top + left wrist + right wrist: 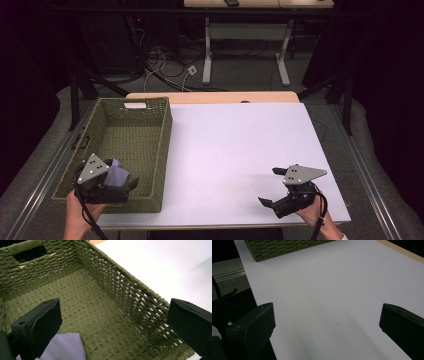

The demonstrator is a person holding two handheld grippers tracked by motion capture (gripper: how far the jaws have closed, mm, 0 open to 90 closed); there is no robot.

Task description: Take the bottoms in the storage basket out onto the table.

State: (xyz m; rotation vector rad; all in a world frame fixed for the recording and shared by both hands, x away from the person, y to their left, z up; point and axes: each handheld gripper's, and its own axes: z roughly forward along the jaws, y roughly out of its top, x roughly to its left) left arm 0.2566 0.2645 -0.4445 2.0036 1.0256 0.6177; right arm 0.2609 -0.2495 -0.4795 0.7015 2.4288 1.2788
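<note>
I am holding my left hand-held gripper [116, 186] over the near end of the basket [165, 145], jaws spread wide with nothing between them. The pale cloth [63, 347] is lying on the basket floor just below and beside its left jaw, apart from both pads, so I judge it is already dropped where it belongs and the wide opening is keeping it from snagging. My right hand-held gripper [274, 186] is hovering low over the bare white surface [235, 145], well to the right of the basket, jaws equally wide and empty, parked there so it is staying out of the left one's way.
</note>
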